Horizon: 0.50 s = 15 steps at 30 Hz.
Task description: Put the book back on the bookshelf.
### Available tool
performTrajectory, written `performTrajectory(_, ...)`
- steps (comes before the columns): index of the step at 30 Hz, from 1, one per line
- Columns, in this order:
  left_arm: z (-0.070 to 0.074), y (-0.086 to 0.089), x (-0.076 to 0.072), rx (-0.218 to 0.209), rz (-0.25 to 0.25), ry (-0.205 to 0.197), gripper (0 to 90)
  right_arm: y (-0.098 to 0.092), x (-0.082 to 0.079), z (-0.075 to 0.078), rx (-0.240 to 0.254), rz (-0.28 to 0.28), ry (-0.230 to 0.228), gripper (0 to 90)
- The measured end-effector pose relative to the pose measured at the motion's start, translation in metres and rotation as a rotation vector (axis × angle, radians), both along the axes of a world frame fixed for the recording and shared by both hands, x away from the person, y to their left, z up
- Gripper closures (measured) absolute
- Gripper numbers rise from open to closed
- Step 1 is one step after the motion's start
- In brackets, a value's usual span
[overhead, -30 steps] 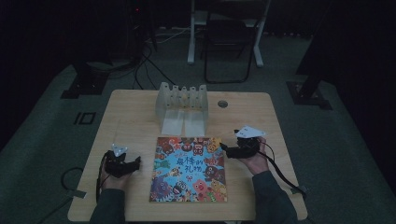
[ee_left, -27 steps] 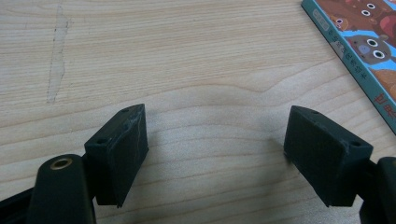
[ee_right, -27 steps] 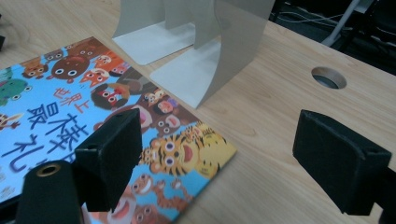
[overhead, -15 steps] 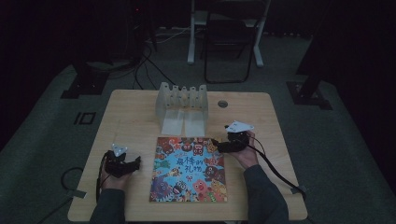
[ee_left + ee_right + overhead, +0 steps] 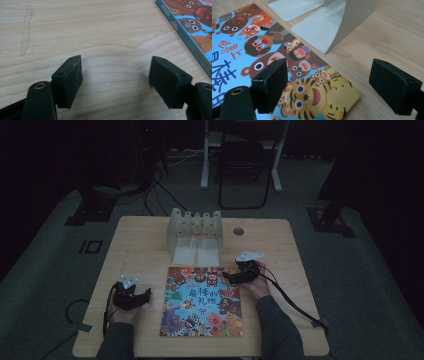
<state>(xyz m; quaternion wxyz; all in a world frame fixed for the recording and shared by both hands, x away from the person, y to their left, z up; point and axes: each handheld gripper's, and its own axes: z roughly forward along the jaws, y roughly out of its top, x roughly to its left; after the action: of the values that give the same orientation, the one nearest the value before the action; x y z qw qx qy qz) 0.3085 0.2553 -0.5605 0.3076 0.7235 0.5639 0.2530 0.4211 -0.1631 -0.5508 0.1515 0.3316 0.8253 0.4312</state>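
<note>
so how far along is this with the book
Nothing looks done: the book lies flat on the table, no jaw gripping it. In hand: the right gripper is open at the book's corner nearest the rack, one jaw over the cover, one over bare wood. The left gripper, open over bare table, has just narrowed a little. Left: grip and lift the book, probably into the rack.

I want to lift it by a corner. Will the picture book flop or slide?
The picture book looks thin and lies flat on the table, so it probably bends when lifted by one corner. Its glossy cover may slip between the pads, and a push would likely slide it.
</note>
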Motion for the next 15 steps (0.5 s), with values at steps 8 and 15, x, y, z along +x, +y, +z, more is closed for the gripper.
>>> performTrajectory(8, 0.012, -0.017, -0.019, -0.027, -0.121, -0.079, 29.9, -0.007, 0.005, -0.012, 0.034, -0.014, 0.065, 15.1)
performTrajectory(15, 0.016, -0.042, -0.040, -0.014, -0.203, -0.082, 28.5, -0.010, 0.005, -0.013, 0.063, 0.014, 0.086, 16.3)
